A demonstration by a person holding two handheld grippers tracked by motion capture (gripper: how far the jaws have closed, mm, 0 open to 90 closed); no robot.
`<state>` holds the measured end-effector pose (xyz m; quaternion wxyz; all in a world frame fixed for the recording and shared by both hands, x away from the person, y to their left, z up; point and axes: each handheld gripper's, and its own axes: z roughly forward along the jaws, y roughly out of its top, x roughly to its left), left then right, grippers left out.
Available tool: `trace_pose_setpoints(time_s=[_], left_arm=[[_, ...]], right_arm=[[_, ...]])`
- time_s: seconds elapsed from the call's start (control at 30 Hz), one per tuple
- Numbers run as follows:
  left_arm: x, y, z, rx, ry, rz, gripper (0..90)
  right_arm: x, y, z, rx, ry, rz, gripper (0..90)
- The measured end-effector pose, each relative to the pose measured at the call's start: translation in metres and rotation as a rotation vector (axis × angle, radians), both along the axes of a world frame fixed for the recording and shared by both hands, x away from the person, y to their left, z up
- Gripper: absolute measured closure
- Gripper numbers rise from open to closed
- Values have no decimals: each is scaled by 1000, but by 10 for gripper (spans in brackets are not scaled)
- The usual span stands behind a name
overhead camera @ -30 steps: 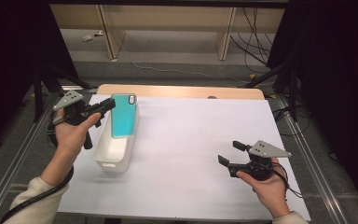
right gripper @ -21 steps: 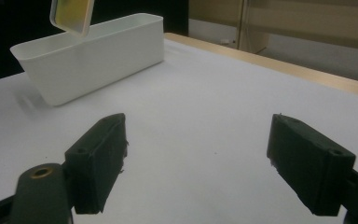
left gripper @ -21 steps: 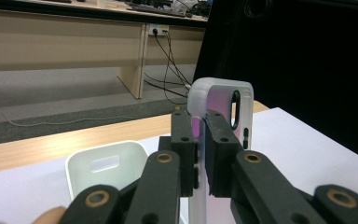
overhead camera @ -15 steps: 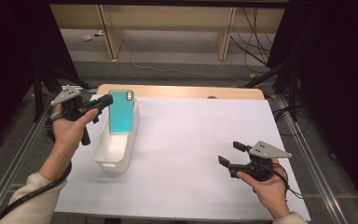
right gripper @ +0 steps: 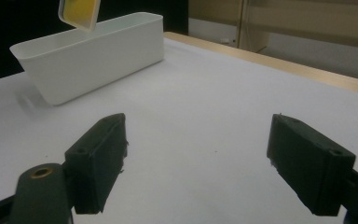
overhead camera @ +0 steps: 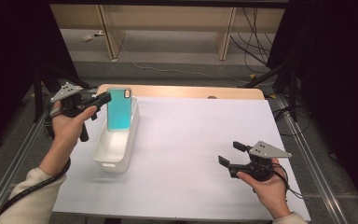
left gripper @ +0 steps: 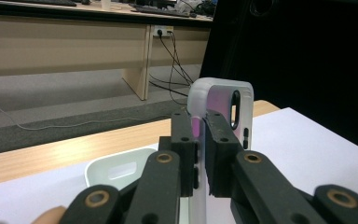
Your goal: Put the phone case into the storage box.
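High view: left gripper [overhead camera: 103,98] holds a teal phone case [overhead camera: 119,109] upright over the white bin [overhead camera: 103,161] on the worktop [overhead camera: 191,135]; right gripper [overhead camera: 230,154] rests well apart, near the front right. Left gripper view: fingers [left gripper: 185,144] clenched on the case's edge (camera cutout at top). Right gripper view: fingers [right gripper: 100,158] spread wide, grasping nothing, bin beyond.

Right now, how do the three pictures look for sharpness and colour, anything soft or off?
High view: evenly lit, the phone case reads teal. Left gripper view: the left tool is sharp, the case looks pinkish-white, the floor behind is soft. Right gripper view: the right tool blurs close up, the bin is fairly sharp, the case looks yellow.
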<state>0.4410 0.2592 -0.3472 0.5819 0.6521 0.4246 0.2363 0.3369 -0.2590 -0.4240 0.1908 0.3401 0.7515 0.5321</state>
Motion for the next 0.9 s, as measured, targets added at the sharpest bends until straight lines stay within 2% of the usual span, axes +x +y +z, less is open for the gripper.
trace_pose_setpoints(time_s=[0.33, 0.37, 0.4, 0.43, 0.5, 0.53, 0.57, 0.6, 0.67, 0.73, 0.77, 0.9], left_arm=[[9, 2, -1, 11, -16, -6, 830], [10, 3, 0, 13, -17, -6, 830], [10, 3, 0, 12, -16, -5, 829], [11, 3, 0, 15, -15, -4, 830], [12, 4, -1, 19, -15, -3, 829], [13, 4, -1, 19, -16, -1, 830], [13, 5, -1, 17, -15, 0, 830], [14, 5, -1, 19, -15, 2, 829], [16, 6, -2, 19, -13, 2, 829], [17, 6, -3, 25, -13, 2, 829], [18, 6, -3, 26, -13, 4, 829], [21, 6, -4, 33, -13, 2, 829]], right_arm=[[-1, 1, 0, 9, 2, 5, 212], [0, 2, 0, 17, -4, 7, 213], [1, 1, -1, 8, -31, 3, 212], [0, 1, 0, -7, -17, 3, 212], [0, 1, 0, 0, -21, -2, 212], [-1, 2, 0, 4, -2, 0, 213], [-2, 1, 2, -19, 13, 2, 212], [-2, 1, 2, -18, 12, 2, 213], [-1, 2, 0, 8, -4, 2, 212], [1, 1, 0, 5, -24, -1, 212], [-1, 1, 0, 7, 2, -2, 212], [0, 2, 0, 27, -2, 4, 212]])
